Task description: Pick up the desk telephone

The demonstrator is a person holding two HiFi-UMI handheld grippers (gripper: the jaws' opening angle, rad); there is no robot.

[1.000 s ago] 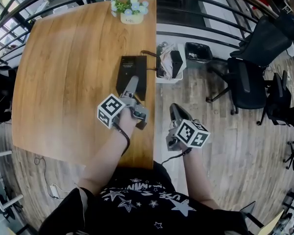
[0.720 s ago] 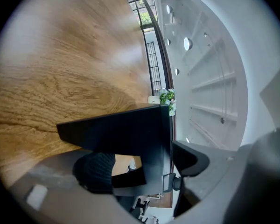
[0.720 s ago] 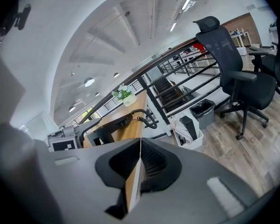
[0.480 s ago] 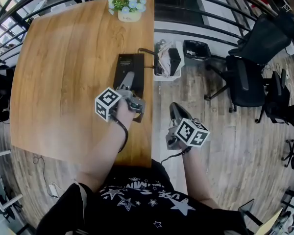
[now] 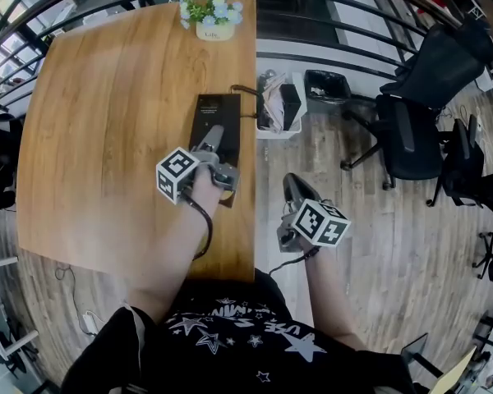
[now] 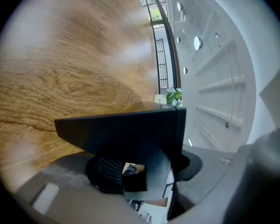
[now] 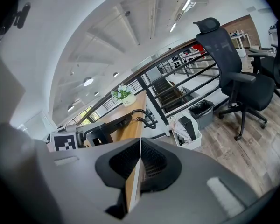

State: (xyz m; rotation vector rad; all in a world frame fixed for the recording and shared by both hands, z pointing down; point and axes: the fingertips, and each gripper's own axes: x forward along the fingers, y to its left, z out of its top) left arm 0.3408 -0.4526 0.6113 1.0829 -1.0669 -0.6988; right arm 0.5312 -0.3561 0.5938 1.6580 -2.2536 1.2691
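The telephone (image 5: 219,120) lies flat on the worktop (image 5: 107,113), close to its right edge and about halfway along it. Its cord (image 5: 245,89) leaves the far end and drops over that edge. This placement puts the near end of the telephone within direct reach of the left arm.

The left tool (image 5: 215,139) is held low over the near end of the telephone and is aligned with its long axis. In the left gripper view, the jaws of the left tool (image 6: 140,171) are seen apart. The black edge of the telephone (image 6: 126,129) fills the space just ahead of the jaws. No firm clamping is shown, so the step in hand is judged to be the final approach before closure. The low, lengthwise alignment is judged to let the jaws close across the body of the telephone.

The right tool (image 5: 292,184) is held off the worktop, over the floor and well apart from the telephone. Its jaws are pressed together on nothing, as confirmed in the right gripper view (image 7: 140,146). It is judged to be parked clear of the left arm.

During lifting, the trailing cord is to be regarded as a possible source of drag.
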